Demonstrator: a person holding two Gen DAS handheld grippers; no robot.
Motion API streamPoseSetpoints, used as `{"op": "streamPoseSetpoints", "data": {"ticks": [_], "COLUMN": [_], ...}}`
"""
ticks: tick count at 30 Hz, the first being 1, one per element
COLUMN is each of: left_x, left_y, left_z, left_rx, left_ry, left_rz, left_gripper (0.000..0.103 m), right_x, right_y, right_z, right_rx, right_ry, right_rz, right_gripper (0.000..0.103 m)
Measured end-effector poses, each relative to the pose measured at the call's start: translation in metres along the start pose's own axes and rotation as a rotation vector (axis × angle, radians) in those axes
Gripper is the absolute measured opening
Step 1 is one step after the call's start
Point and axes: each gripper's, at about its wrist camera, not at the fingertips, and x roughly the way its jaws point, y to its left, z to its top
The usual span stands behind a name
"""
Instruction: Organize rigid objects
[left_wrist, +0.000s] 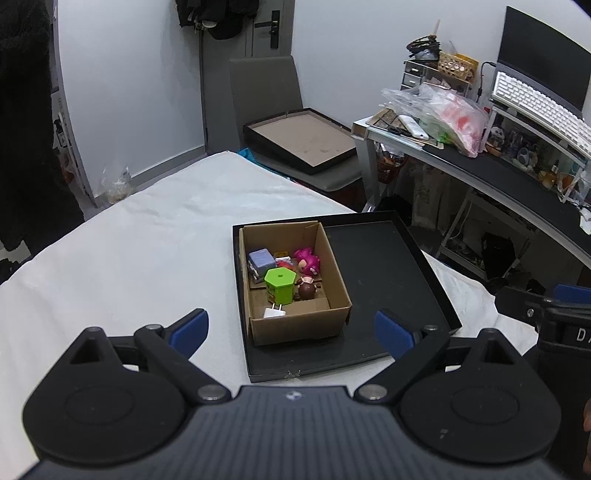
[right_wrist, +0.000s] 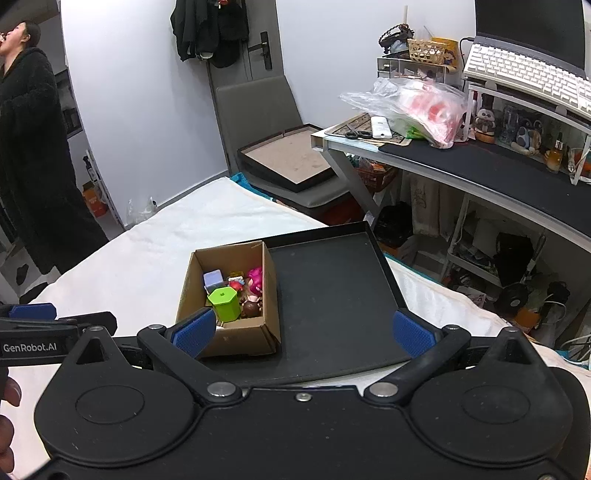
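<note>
- left claw (left_wrist: 291, 328): blue-padded fingers (left_wrist: 188, 326) spread wide, holding nothing, hovering just short of the black tray's near edge.
- right claw (right_wrist: 303, 330): also spread wide and empty; its left pad overlaps the near corner of the cardboard box in the right wrist view, contact not certain.
- black tray (left_wrist: 380, 280): shallow, lying on a white-covered bed (left_wrist: 140, 251); its right half is bare.
- cardboard box (left_wrist: 295, 284): open-topped, standing in the left half of the tray, against its left wall.
- box contents: green hexagonal container (left_wrist: 279, 284), upright, mid-box; lavender cube (left_wrist: 261, 260) behind it to the left; pink figure (left_wrist: 306, 260) at the back right; small brown round figure (left_wrist: 306, 290) just right of the green container; white plug adapter (left_wrist: 274, 313) at the front.
- second black tray (left_wrist: 299, 142): tilted on a grey chair beyond the bed.
- tabletop (left_wrist: 491, 173): at right, carrying a plastic bag and a white keyboard on a riser.
- person in a dark robe (right_wrist: 33, 147): standing at far left.
</note>
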Motion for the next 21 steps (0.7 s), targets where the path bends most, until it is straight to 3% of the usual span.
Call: {"op": "streamPoseSetpoints", "data": {"ticks": [21], "left_x": [0.001], "left_y": [-0.0098], "left_z": [-0.0074], "left_rx": [0.007], "left_ry": [0.014], "left_rz": [-0.016], "left_gripper": [0.096], "right_x": [-0.0063], "right_y": [-0.0043], "right_z": [-0.0076], "right_rx": [0.008], "right_ry": [0.004], "right_rz": [-0.005], "right_gripper": [0.103]}}
